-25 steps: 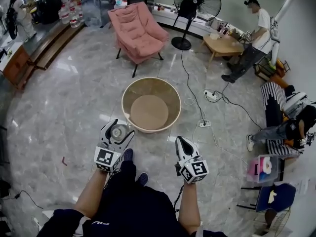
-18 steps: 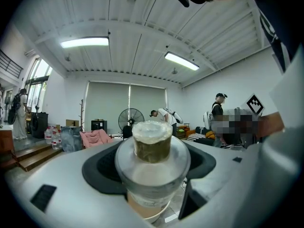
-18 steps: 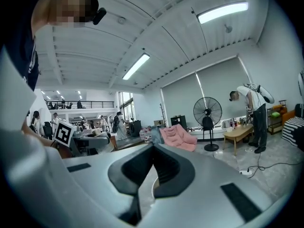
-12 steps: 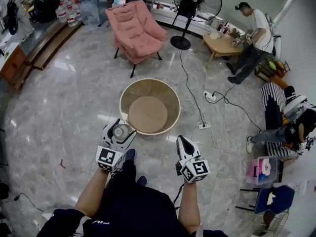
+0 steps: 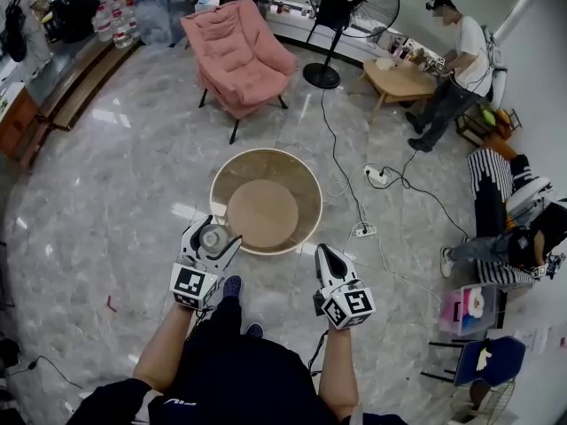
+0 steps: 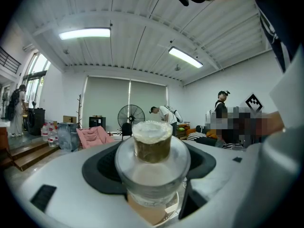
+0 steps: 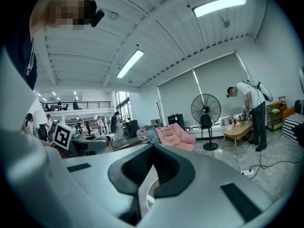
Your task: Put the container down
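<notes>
My left gripper is shut on a small clear glass jar with a cork stopper. In the left gripper view the jar fills the space between the jaws, cork pointing forward. It hangs just off the near-left rim of a round beige tub that stands on the marble floor. My right gripper is shut with nothing in it, to the right of the tub's near rim; in the right gripper view its jaws meet.
A pink armchair and a black standing fan stand beyond the tub. Cables and a power strip trail across the floor at right. A person bends over a low wooden table. My feet are below the grippers.
The view has shifted slightly, so the tub sits a little lower and to the left. Both grippers keep their places and the jar stays held. The person at the table has leaned over it.
</notes>
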`<move>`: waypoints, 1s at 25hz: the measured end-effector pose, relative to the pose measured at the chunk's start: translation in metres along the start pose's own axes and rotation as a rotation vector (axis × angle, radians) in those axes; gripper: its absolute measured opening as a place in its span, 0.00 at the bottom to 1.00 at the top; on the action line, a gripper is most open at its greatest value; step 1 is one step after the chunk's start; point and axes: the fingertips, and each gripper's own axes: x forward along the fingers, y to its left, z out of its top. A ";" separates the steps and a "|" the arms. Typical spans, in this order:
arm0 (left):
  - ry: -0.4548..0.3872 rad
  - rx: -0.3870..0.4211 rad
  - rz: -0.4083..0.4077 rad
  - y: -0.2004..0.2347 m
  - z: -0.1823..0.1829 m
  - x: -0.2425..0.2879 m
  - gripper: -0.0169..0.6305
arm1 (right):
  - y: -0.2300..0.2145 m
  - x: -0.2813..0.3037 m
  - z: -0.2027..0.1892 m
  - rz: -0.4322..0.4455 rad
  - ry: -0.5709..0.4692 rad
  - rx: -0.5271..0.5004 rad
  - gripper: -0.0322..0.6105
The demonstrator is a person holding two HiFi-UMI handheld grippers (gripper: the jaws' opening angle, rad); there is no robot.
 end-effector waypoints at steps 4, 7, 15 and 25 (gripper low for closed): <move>-0.007 -0.005 -0.014 0.026 0.006 0.027 0.58 | -0.013 0.032 0.008 -0.031 0.004 0.010 0.09; 0.002 -0.002 -0.031 0.047 0.008 0.044 0.58 | -0.016 0.055 0.016 -0.053 -0.001 0.027 0.09; -0.026 -0.019 -0.109 0.099 0.016 0.100 0.58 | -0.025 0.115 0.036 -0.126 -0.025 0.040 0.09; -0.022 -0.014 -0.188 0.128 0.027 0.152 0.58 | -0.042 0.147 0.053 -0.203 -0.040 0.057 0.09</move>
